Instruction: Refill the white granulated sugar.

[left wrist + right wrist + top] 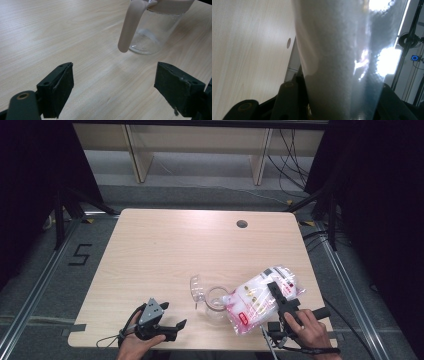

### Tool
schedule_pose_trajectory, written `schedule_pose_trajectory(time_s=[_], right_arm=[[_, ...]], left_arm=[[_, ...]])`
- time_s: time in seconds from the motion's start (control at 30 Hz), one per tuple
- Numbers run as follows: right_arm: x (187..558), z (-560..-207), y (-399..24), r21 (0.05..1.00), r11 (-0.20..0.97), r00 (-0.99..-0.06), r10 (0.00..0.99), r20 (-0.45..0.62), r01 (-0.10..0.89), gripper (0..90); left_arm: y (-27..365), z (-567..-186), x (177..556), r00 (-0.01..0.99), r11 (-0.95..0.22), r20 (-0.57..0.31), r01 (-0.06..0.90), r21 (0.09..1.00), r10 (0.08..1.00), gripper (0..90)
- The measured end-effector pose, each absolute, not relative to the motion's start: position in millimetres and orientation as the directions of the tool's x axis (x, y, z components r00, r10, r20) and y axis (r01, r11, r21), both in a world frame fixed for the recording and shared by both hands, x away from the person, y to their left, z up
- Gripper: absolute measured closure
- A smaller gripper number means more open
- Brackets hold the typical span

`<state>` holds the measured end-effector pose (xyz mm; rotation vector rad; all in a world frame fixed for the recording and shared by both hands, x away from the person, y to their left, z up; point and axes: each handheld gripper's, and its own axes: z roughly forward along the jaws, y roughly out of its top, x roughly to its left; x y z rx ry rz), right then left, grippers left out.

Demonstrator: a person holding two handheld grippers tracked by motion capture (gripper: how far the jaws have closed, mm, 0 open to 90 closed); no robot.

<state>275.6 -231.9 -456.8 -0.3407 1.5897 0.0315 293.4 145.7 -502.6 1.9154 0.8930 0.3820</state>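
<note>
While the high view looks down on a pale wooden worktop (165,245), the right hand-held gripper (278,292) clamps a clear bag of white granules (255,300), tilted with its lower end over the mouth of a glass pitcher (216,302) near the front edge. Just left of the pitcher lies a clear lid (197,287). The left hand-held gripper (175,327) rests low, released. From the left gripper view, its jaws stand wide apart with nothing between them, the pitcher (152,32) and its beige handle (130,27) beyond. From the right gripper view, the bag (342,62) sits pinched between the jaws.
</note>
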Motion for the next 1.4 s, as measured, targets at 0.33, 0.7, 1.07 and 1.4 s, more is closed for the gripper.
schedule_pose_trajectory(time_s=[0.33,0.7,1.07,1.4], right_arm=[[275.7,-454.8,-230.8,-0.213,0.945,0.012,-0.217,-0.976,-0.247,60.6],[275.2,-450.5,-229.3,-0.251,0.938,0.02,-0.254,-0.967,-0.238,60.8],[275.8,-449.1,-228.3,-0.257,0.936,0.023,-0.259,-0.966,-0.24,61.1],[277.5,-451.0,-229.4,-0.226,0.94,0.015,-0.229,-0.973,-0.257,61.3]], left_arm=[[145.3,-502.7,293.3,0.685,-0.278,-0.105,0.424,0.862,0.721,15.2],[146.1,-502.3,293.7,0.689,-0.285,-0.095,0.417,0.863,0.719,15.3],[146.1,-502.3,293.8,0.689,-0.285,-0.096,0.417,0.863,0.718,15.2],[146.0,-502.4,293.7,0.689,-0.284,-0.097,0.418,0.863,0.719,15.2]])
